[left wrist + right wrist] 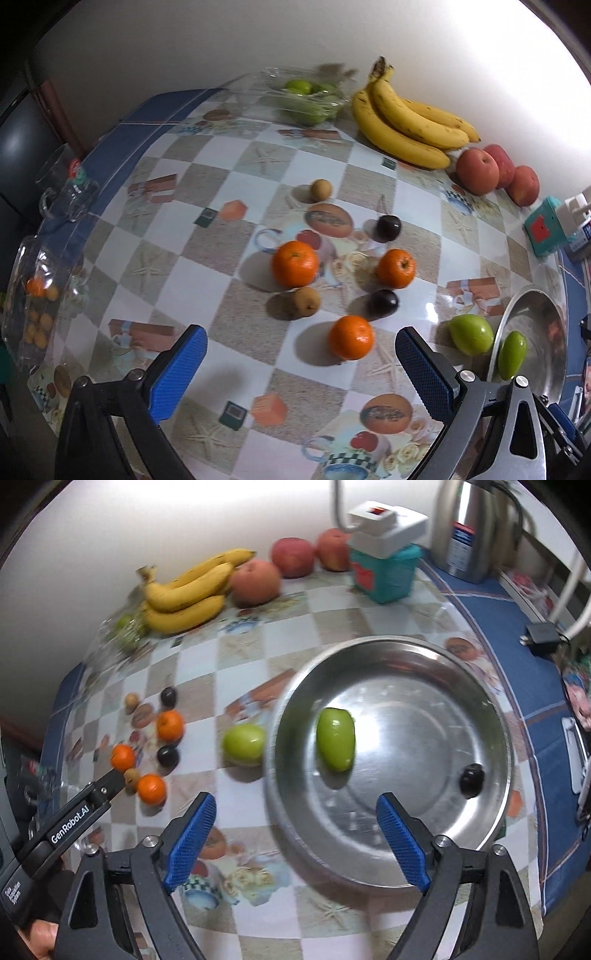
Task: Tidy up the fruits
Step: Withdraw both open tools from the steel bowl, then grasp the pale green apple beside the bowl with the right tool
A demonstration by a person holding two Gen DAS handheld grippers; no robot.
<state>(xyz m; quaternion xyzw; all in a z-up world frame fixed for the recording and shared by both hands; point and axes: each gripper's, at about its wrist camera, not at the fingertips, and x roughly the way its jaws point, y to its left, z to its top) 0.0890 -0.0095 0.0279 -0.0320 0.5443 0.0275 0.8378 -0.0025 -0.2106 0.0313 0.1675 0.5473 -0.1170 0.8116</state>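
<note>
My left gripper is open and empty, low over the table just in front of the nearest orange. Two more oranges, two brown fruits and two dark plums lie around it. My right gripper is open and empty above the near rim of the steel bowl. The bowl holds a green fruit and a dark plum. Another green fruit lies on the table left of the bowl. The left gripper's finger shows by the oranges.
Bananas and three red apples lie by the back wall. A clear tray of green fruits stands at the back. A clear box of small orange fruits and a glass mug sit left. A teal box and a steel kettle stand back right.
</note>
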